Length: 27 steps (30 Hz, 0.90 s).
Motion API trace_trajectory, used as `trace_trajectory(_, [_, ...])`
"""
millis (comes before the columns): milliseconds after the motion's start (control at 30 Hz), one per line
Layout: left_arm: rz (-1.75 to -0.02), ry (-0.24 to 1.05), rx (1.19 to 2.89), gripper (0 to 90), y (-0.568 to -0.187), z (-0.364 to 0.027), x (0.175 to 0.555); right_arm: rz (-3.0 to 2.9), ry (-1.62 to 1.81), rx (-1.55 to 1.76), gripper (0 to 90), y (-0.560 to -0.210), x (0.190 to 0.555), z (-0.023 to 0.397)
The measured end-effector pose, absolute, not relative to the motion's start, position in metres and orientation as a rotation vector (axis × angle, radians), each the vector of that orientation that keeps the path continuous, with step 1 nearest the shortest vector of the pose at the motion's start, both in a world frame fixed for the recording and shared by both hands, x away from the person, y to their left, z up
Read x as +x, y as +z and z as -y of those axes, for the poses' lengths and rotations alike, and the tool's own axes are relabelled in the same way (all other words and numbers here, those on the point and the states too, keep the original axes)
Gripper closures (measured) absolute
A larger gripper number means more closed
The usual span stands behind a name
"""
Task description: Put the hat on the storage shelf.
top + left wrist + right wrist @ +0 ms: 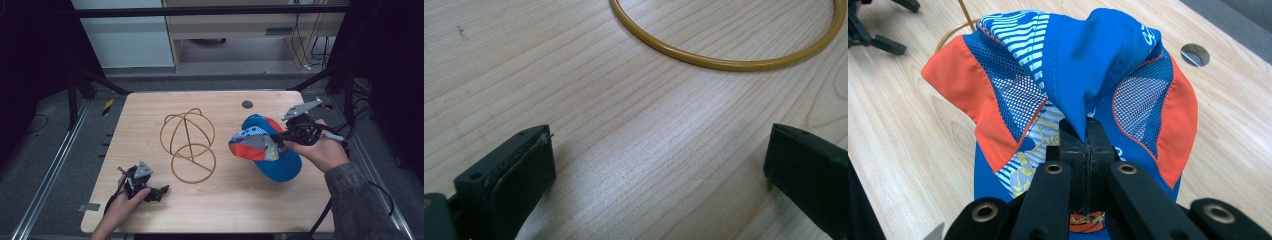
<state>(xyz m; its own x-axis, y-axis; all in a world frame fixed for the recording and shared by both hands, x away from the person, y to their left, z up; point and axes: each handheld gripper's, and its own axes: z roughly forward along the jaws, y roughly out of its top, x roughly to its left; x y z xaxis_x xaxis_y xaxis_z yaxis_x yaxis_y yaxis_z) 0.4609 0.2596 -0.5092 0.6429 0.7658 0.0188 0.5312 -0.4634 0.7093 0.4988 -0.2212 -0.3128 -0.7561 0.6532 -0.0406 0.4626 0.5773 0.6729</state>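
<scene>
While you look down from the high view, your right gripper (276,136) pinches the blue cap (267,150) at the table's (230,200) right side, beside the wire stand (189,145); the left gripper view shows your left gripper (659,160) gaping wide over bare wood; the right gripper view shows jaws clamped on the cap's fabric.

Wire stand (188,146) on wooden table (230,200)

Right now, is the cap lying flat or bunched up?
Bunched up. The right gripper is shut on a fold of the cap, pulling the blue fabric into a peak, while its brim touches the table.
</scene>
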Motion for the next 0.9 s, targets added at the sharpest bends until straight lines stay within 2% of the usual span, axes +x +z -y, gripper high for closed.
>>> trace_trajectory(433, [-1.009, 0.444, 2.173, 0.0, -0.509, -0.259, 0.461, -2.496, 0.981, 0.886, 89.9, -0.297, 0.498, 0.218])
trace_trajectory(900, [-1.009, 0.447, 2.17, 0.0, -0.509, -0.259, 0.461, -2.442, 1.027, 0.825, 89.9, -0.258, 0.499, 0.203])
